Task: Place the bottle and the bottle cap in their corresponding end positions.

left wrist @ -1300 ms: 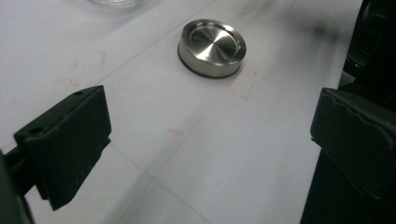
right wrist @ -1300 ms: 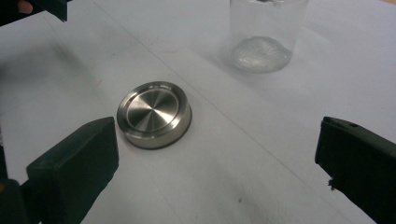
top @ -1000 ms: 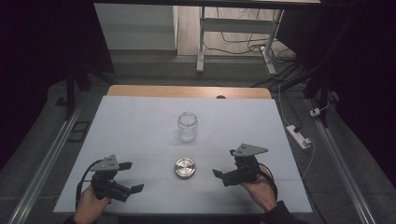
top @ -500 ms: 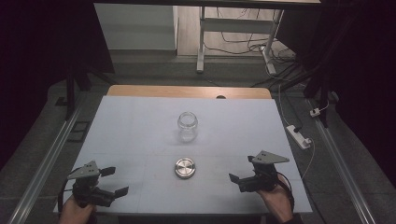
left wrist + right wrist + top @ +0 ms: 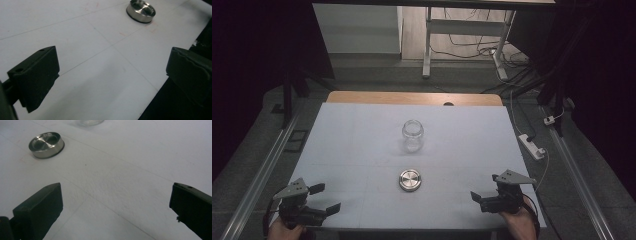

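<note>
Metal lid: flat on table, near edge. Glass jar: upright behind lid, apart. Left gripper, right gripper: both released, jaws wide, flanking lid, well apart.

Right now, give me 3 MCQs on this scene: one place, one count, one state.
1. Where is the lid relative to the jar?
A. On the jar
B. On the table, nearer the person than the jar
C. Behind the jar

2. How many jars stand on the table?
A. One
B. Two
C. Three

3. How are the left tongs and right tongs?
A. Both shut on the lid
B. Left open, right shut
C. Both open, holding nothing

Key: 1 B, the high view shows the lid lying flat on the table, apart from the jar on the near side. 2 A, a single clear jar stands mid-table. 3 C, both gripper views show jaws spread wide over bare table, with the lid far ahead.
</note>
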### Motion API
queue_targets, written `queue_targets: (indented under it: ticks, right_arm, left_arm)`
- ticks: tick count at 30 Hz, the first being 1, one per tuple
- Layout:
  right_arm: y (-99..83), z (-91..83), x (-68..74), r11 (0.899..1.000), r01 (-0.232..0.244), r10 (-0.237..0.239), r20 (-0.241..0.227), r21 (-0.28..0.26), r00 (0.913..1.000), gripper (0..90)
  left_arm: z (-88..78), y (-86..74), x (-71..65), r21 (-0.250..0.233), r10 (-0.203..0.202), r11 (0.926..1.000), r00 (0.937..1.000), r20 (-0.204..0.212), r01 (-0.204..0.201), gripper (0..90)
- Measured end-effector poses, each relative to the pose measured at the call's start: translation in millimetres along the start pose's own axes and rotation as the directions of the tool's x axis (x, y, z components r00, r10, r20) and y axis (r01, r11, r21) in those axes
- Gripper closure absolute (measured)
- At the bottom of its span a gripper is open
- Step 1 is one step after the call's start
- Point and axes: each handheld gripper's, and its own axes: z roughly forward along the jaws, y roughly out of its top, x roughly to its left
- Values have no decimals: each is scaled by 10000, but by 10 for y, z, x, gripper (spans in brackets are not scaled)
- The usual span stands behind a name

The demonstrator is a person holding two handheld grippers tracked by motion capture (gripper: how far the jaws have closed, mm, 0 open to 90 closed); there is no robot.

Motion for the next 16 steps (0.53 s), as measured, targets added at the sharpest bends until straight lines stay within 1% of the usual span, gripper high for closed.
queue_targets:
  ticks: [4, 7, 9, 11, 14, 16]
  right_arm:
    - [-62, -48, -19, 9999, -133, 131, 165, 74, 9998, 0]
    - [-115, -75, -25, 9995, -234, 228, 288, 216, 9993, 0]
    - [-152, -85, -26, 9989, -281, 269, 336, 367, 9991, 0]
    - [-184, -95, -21, 9982, -261, 239, 413, 541, 9989, 0]
    - [-223, -99, -18, 9962, -231, 184, 562, 845, 9982, 0]
    - [-226, -113, -15, 9967, -219, 168, 650, 787, 9977, 0]
  left_arm:
    - [-21, -40, -2, 128, -14, 9999, 9995, -323, 19, 0]
    - [-26, -71, 1, 281, -52, 9996, 9988, -487, 66, 0]
    - [-43, -80, -2, 172, -99, 9998, 9984, -550, 108, 0]
    - [-56, -91, -4, 218, -177, 9996, 9974, -698, 192, 0]
    - [-68, -102, -6, 289, -257, 9992, 9963, -822, 281, 0]
    - [-63, -99, -1, 314, -314, 9989, 9964, -790, 340, 0]
